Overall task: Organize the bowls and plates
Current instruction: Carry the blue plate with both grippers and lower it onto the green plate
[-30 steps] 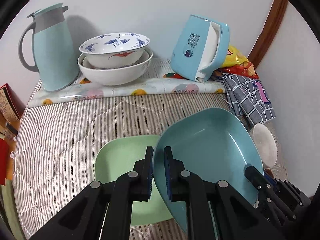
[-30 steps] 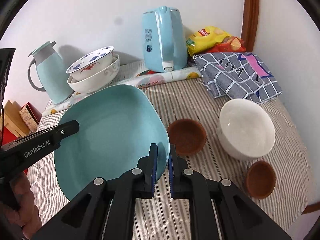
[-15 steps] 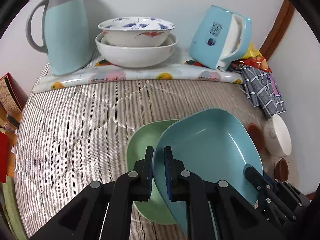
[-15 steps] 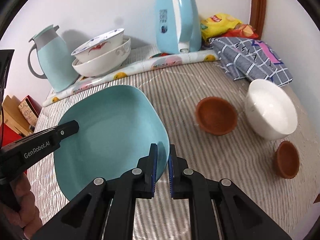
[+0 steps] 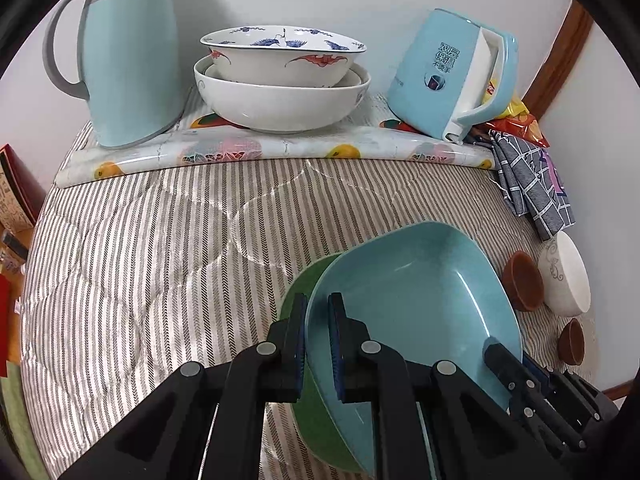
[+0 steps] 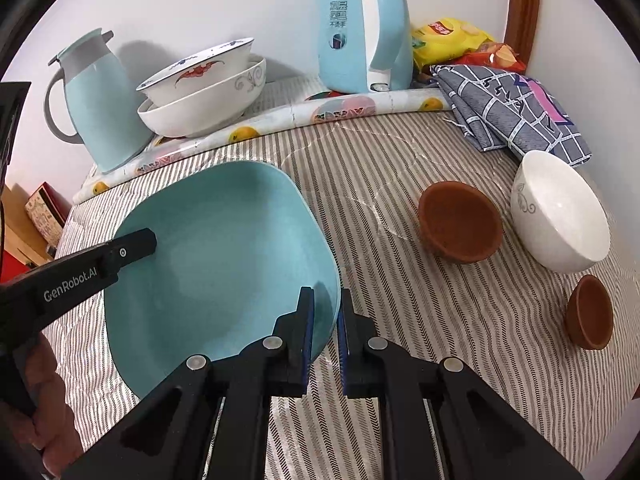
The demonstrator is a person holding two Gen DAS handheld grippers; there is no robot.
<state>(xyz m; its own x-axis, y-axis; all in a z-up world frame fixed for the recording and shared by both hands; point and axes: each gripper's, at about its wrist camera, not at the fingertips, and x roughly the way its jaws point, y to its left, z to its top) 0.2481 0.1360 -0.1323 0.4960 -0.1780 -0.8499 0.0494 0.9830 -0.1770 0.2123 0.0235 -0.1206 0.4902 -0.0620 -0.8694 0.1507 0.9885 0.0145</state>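
Left wrist view: the left gripper [image 5: 318, 344] is clamped on the near left rim of the blue plate [image 5: 416, 300], one finger inside the dish, one outside. At about 4 o'clock in the same view the right gripper [image 5: 504, 354] bites the opposite rim; in the right wrist view its jaws [image 6: 325, 334] close on the plate's edge [image 6: 224, 256] at 6 o'clock. So the plate hangs between both hands, tilted, its left side higher.

Directly beneath it, showing only from 9 to 7 o'clock of the plate, lies the green plate [image 5: 316, 412] on the striped cloth [image 5: 140, 280]. The blue plate looks nearly centred over the green one, so what remains is probably lowering and levelling. Brown bowls [image 6: 460, 222] and a white bowl [image 6: 560, 212] sit apart at 3 o'clock, unstacked.
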